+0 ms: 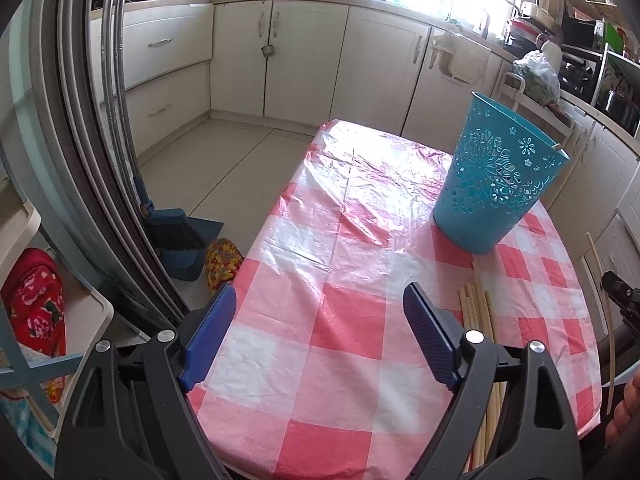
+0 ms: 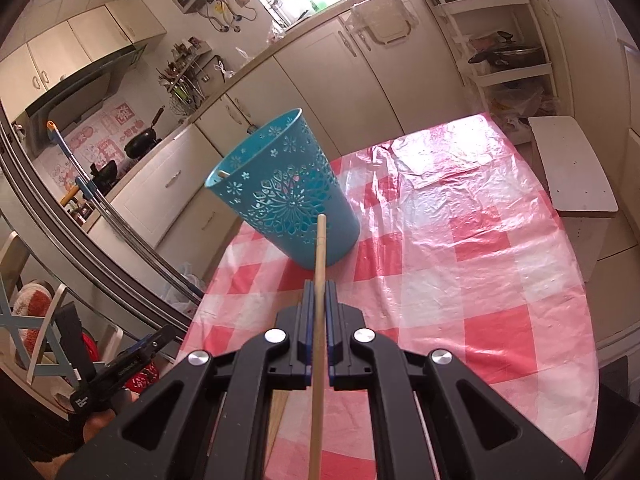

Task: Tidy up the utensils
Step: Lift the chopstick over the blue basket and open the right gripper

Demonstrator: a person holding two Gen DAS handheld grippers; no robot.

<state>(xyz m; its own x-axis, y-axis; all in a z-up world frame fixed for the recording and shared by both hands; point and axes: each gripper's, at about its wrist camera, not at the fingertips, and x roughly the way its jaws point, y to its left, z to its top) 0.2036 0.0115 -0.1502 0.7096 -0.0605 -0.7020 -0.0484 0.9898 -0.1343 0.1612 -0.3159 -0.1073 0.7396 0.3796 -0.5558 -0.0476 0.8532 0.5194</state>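
A blue perforated basket (image 1: 498,176) stands on the red-and-white checked tablecloth (image 1: 352,280); it also shows in the right wrist view (image 2: 286,196), with a stick end (image 2: 221,175) just visible inside its rim. My right gripper (image 2: 319,288) is shut on a wooden chopstick (image 2: 319,264), held above the table and pointing toward the basket. In the left wrist view this chopstick (image 1: 600,280) shows at the right edge. My left gripper (image 1: 318,296) is open and empty over the table's near left part. Several wooden chopsticks (image 1: 478,312) lie on the cloth beside its right finger.
A fridge door edge (image 1: 92,140) and a broom with dustpan (image 1: 176,236) stand left of the table. Kitchen cabinets (image 1: 304,60) run along the back. A white stool (image 2: 572,168) sits beyond the table's right side.
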